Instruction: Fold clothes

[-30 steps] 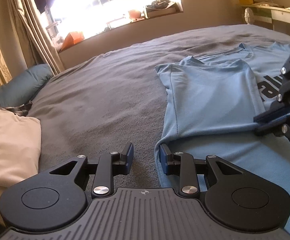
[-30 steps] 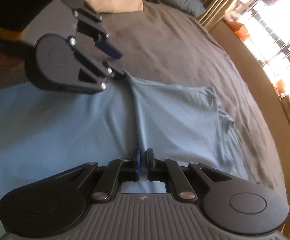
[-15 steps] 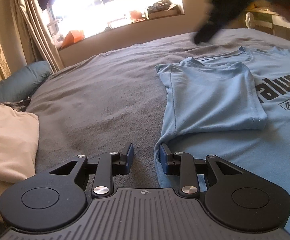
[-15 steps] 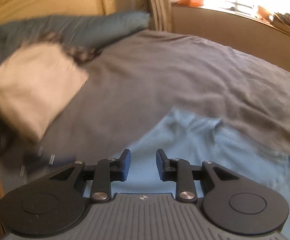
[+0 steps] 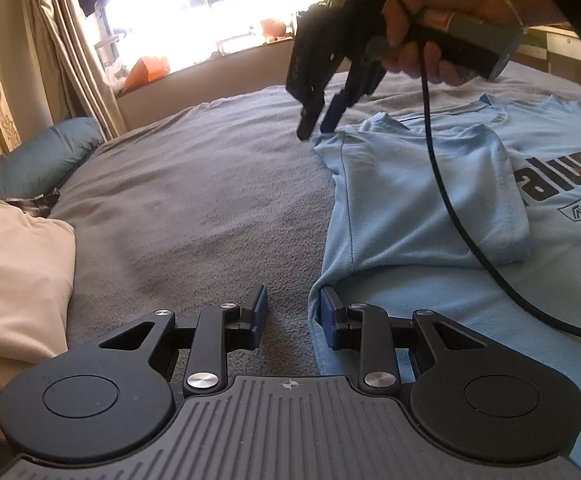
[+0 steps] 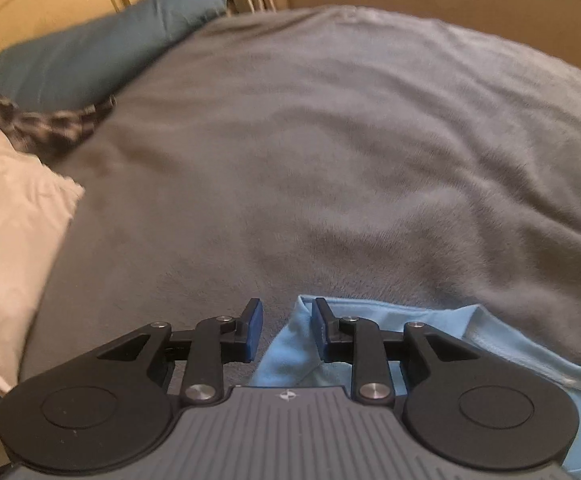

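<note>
A: Surface? 
B: Grey fleece blanket (image 5: 194, 200) on bed; light blue printed cotton T-shirt (image 5: 430, 208) flat, sleeve folded in.
A: Tongs? 
B: Left gripper (image 5: 292, 312) apart at shirt's edge, gripping nothing. Right gripper (image 6: 284, 330) closing over the shoulder corner, not pinching yet.

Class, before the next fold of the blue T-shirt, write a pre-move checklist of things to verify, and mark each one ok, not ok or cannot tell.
1. Sleeve folded onto the blue T-shirt: ok.
2. Right hand-held gripper over the shoulder corner, jaws closing, nothing gripped yet: not ok.
3. Left hand-held gripper astride the shirt's side edge, jaws open: ok.
4. Grey blanket bare beside the shirt: ok.
5. Cable hanging across the shirt: not ok.
6. Shirt's far side flat: cannot tell.
</note>
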Action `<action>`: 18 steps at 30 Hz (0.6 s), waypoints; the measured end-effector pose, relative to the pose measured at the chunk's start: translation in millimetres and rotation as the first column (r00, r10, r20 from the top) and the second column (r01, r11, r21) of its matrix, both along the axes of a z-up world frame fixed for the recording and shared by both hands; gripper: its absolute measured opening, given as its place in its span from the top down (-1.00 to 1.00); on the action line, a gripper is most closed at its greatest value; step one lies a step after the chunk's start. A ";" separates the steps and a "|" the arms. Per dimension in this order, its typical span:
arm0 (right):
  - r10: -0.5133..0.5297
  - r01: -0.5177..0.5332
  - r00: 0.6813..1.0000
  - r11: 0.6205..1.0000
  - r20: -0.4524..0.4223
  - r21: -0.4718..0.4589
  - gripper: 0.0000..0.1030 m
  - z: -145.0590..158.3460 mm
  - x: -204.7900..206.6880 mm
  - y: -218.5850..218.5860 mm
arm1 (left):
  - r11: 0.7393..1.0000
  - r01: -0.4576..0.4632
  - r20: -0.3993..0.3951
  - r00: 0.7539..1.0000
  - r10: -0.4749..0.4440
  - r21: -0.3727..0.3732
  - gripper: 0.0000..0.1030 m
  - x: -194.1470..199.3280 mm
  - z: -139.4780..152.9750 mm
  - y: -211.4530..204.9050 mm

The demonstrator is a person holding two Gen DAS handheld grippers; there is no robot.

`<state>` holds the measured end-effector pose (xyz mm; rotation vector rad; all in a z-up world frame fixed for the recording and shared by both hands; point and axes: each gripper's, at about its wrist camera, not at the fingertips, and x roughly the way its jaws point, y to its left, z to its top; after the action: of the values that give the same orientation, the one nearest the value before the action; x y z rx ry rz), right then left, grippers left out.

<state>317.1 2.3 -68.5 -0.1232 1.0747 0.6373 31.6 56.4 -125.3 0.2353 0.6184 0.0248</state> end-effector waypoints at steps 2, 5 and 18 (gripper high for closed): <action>-0.014 0.014 1.000 1.000 -0.004 -0.016 0.95 -5.4 -0.1 -0.5 | 1.000 -0.005 -0.001 1.000 0.005 -0.004 0.43 0.1 0.1 0.0; -0.045 0.042 0.998 0.996 0.040 0.075 0.97 2.6 -3.4 -12.8 | 1.000 -0.016 -0.005 1.000 0.015 -0.014 0.43 0.4 0.6 0.3; -0.171 0.159 0.984 0.968 0.045 0.192 0.97 -13.4 2.6 -25.9 | 0.996 -0.064 -0.027 0.998 0.062 -0.058 0.43 1.3 2.9 1.0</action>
<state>319.6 -23.7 -82.0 0.1092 0.9499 0.5773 32.8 57.3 -122.4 0.1590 0.6505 0.0645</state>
